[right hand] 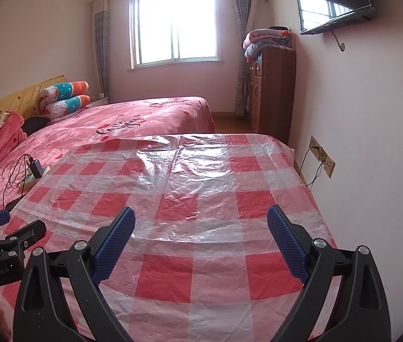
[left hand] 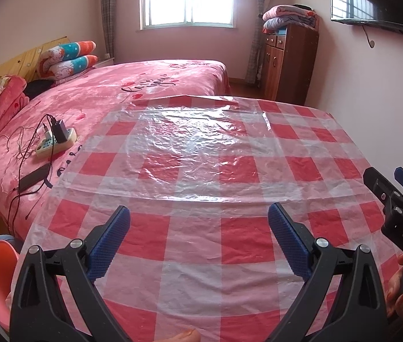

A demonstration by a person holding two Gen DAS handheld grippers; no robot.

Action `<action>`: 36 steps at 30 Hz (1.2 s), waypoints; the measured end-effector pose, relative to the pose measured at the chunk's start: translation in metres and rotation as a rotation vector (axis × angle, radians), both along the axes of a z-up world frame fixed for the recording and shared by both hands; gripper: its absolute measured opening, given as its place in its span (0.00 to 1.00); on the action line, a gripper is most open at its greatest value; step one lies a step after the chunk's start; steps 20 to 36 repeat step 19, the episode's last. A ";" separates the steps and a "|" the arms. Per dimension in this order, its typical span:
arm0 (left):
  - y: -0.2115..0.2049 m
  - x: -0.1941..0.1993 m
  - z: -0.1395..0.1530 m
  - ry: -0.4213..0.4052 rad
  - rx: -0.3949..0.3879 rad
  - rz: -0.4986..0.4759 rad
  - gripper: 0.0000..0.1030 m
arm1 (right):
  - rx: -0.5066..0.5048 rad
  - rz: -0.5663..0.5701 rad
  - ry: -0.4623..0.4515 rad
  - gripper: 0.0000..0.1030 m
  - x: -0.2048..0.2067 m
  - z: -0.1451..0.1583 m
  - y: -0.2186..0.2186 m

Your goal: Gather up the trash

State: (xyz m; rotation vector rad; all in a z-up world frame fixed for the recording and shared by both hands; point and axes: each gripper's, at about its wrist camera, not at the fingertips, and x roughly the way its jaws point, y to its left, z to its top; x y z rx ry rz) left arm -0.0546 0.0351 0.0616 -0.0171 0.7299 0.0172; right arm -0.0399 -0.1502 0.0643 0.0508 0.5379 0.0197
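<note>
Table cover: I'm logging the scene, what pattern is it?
Red-and-white check under a clear, crinkled plastic film; the right wrist view shows it best.

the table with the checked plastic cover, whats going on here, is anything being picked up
Nothing is being picked up. A person holds a claw in each hand over the table's red and white checked plastic cover. The left claw and the right claw are both open and empty, side by side above the near edge. No trash shows on the cover in either view. Beside the table, a power strip with chargers lies on the pink bed.
</note>
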 end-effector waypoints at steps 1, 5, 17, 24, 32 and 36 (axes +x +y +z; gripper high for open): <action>0.000 0.001 -0.001 0.003 -0.004 0.000 0.95 | 0.000 0.000 0.001 0.90 0.000 0.000 0.000; 0.000 0.003 -0.002 -0.005 -0.023 -0.005 0.95 | 0.004 0.001 0.013 0.90 0.000 -0.003 -0.002; -0.011 0.041 -0.037 0.130 -0.046 0.023 0.95 | 0.026 -0.001 0.190 0.91 0.025 -0.028 -0.007; -0.013 0.049 -0.045 0.165 -0.050 0.035 0.95 | 0.021 -0.006 0.243 0.91 0.031 -0.037 -0.007; -0.013 0.049 -0.045 0.165 -0.050 0.035 0.95 | 0.021 -0.006 0.243 0.91 0.031 -0.037 -0.007; -0.013 0.049 -0.045 0.165 -0.050 0.035 0.95 | 0.021 -0.006 0.243 0.91 0.031 -0.037 -0.007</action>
